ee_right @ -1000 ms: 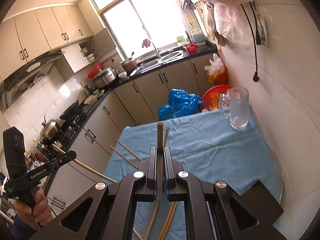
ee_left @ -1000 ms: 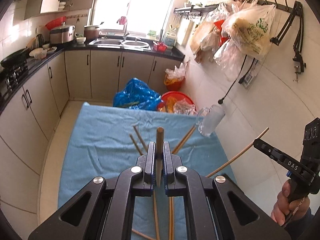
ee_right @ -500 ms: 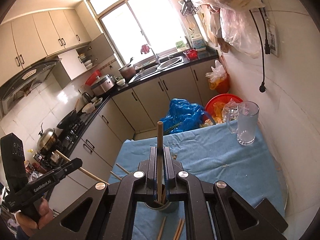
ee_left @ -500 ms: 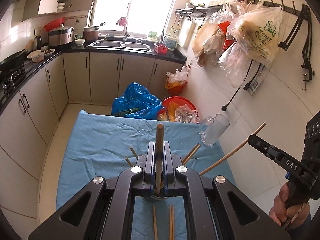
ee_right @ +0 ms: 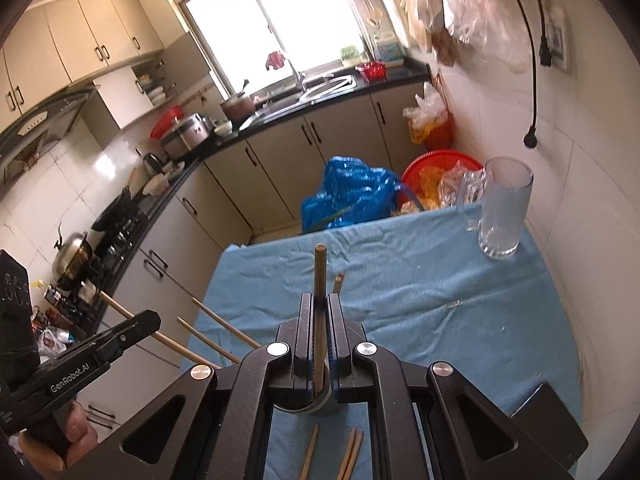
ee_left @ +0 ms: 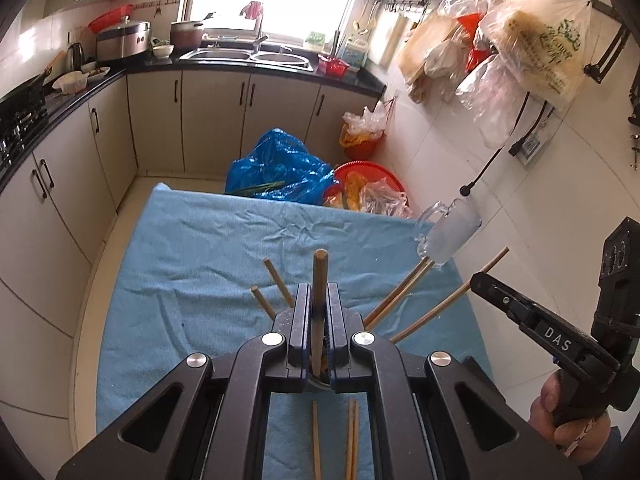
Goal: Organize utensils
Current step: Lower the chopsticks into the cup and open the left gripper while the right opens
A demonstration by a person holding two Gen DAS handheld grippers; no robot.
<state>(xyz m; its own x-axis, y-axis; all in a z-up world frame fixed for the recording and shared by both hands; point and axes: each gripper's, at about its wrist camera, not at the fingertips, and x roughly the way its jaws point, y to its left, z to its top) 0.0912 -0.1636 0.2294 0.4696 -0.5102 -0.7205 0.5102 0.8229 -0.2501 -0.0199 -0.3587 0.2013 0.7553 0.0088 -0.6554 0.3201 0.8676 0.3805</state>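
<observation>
Metal cup (ee_right: pixel 308 407) mostly hidden behind the right gripper (ee_right: pixel 319 344) (rim only); loose chopsticks (ee_right: pixel 348 456) cut off below.

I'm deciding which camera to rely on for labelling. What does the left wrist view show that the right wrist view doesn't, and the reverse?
Only the left wrist view shows the right hand-held gripper from outside, shut on a chopstick, and the printed plastic bag.

Only the right wrist view shows the kettle, the range hood, and the left hand-held gripper from outside.

Both show the blue cloth, glass mug, blue bag, loose chopsticks and a chopstick clamped upright.
</observation>
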